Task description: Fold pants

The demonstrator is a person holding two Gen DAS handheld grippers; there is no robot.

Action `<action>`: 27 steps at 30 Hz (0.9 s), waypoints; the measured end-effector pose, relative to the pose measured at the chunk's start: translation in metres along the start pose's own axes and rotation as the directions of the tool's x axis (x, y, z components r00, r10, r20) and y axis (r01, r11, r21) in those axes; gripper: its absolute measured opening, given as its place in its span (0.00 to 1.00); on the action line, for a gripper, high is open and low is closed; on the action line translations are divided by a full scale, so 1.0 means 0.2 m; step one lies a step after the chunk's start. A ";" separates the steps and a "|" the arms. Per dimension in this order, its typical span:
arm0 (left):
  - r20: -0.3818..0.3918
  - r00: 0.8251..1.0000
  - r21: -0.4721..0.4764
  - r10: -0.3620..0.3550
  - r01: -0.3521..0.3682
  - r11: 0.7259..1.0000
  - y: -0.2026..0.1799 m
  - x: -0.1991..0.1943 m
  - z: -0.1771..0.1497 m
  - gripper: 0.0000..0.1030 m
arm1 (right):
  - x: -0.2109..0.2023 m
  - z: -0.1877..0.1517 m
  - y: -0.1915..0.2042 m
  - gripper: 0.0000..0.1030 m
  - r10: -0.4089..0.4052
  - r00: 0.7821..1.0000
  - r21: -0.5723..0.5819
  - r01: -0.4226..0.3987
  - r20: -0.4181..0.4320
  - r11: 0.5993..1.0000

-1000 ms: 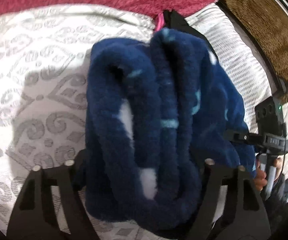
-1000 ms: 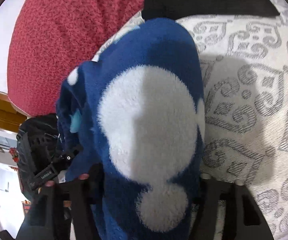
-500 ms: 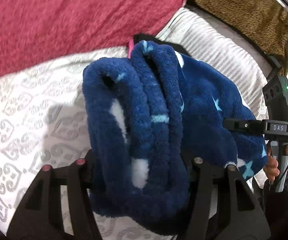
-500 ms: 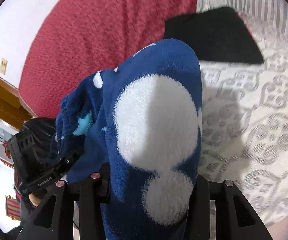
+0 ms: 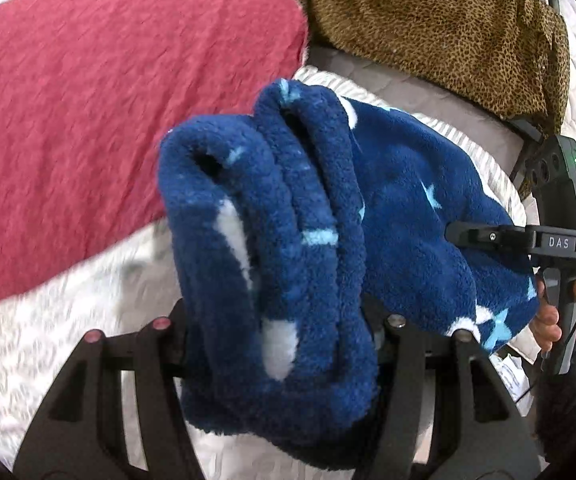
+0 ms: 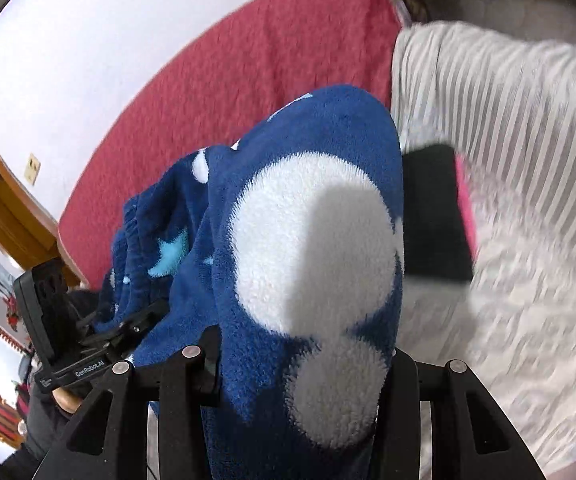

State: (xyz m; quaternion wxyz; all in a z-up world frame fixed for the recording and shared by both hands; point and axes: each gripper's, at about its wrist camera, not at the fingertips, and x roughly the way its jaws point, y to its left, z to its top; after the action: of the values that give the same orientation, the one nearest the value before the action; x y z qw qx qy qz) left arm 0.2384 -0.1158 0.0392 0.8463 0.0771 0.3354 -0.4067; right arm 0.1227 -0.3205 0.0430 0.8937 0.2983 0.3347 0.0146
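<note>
The folded pants (image 5: 288, 240) are thick navy fleece with white dots and light blue stars. My left gripper (image 5: 280, 328) is shut on one end of the bundle, with several folded layers between its fingers. My right gripper (image 6: 303, 356) is shut on the other end, where a big white blotch on the pants (image 6: 311, 240) faces the camera. The bundle hangs lifted above the bed between both grippers. The right gripper also shows in the left wrist view (image 5: 487, 236), and the left gripper in the right wrist view (image 6: 128, 332).
A red blanket (image 5: 88, 120) lies behind on the bed. A patterned white bedspread (image 6: 527, 320) is below. A black folded garment with a pink edge (image 6: 435, 212) lies on the bed. A leopard-print cover (image 5: 447, 20) lies at the back right.
Both grippers have lifted the folded pants up off the bedspread and tilted toward the red blanket and headboard. The grip on the fabric has not changed.
</note>
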 end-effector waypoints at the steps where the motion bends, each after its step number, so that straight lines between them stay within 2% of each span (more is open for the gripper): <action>1: 0.007 1.000 0.010 -0.001 0.000 1.000 -0.02 0.03 0.06 0.59 | -0.01 0.04 -0.02 0.43 -0.002 1.000 -0.001 0.002 0.013 1.000; 8: 0.016 1.000 0.053 0.011 -0.012 0.999 -0.12 0.27 0.35 0.59 | 0.06 0.38 -0.14 0.43 -0.044 0.995 -0.045 0.048 0.085 0.998; 14: -0.030 0.999 0.059 0.045 -0.043 0.997 -0.04 0.71 0.49 0.60 | 0.32 0.52 -0.37 0.43 -0.076 0.993 0.002 0.076 0.089 0.997; 17: -0.062 0.994 0.039 0.091 -0.089 0.995 0.05 0.97 0.43 0.68 | 0.52 0.54 -0.52 0.44 -0.103 0.993 0.036 0.101 0.056 0.994; 19: -0.168 0.964 0.049 0.208 -0.202 0.978 0.12 1.22 0.32 0.69 | 0.74 0.52 -0.63 0.45 -0.159 0.987 0.043 0.160 -0.025 0.986; 20: -0.223 0.939 0.084 0.262 -0.249 0.965 0.14 1.32 0.26 0.73 | 0.87 0.48 -0.69 0.45 -0.204 0.975 0.048 0.209 -0.094 0.977; 21: -0.225 0.933 0.107 0.279 -0.261 0.959 0.14 1.38 0.20 0.77 | 0.95 0.45 -0.73 0.48 -0.229 0.964 0.052 0.238 -0.133 0.970; 22: -0.184 0.937 0.105 0.298 -0.282 0.954 0.14 1.38 0.18 0.90 | 1.00 0.41 -0.77 0.50 -0.245 0.959 0.060 0.256 -0.142 0.965; 23: -0.134 0.933 0.097 0.333 -0.322 0.942 0.13 1.36 0.16 0.95 | 1.00 0.38 -0.79 0.51 -0.227 0.968 0.068 0.235 -0.107 0.970; 24: -0.133 0.936 0.087 0.326 -0.317 0.945 0.14 1.36 0.15 0.96 | 0.98 0.36 -0.81 0.51 -0.198 0.977 0.076 0.204 -0.073 0.976; 27: -0.158 0.948 0.039 0.275 -0.273 0.961 0.18 1.35 0.15 0.96 | 0.96 0.36 -0.85 0.51 -0.146 0.987 0.098 0.152 -0.072 0.983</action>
State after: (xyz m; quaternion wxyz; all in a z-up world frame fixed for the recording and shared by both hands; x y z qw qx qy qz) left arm 0.3995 -0.2766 -0.1121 0.8639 0.1625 0.3856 -0.2803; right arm 0.2859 -0.4542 -0.1188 0.8645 0.3174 0.3851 -0.0600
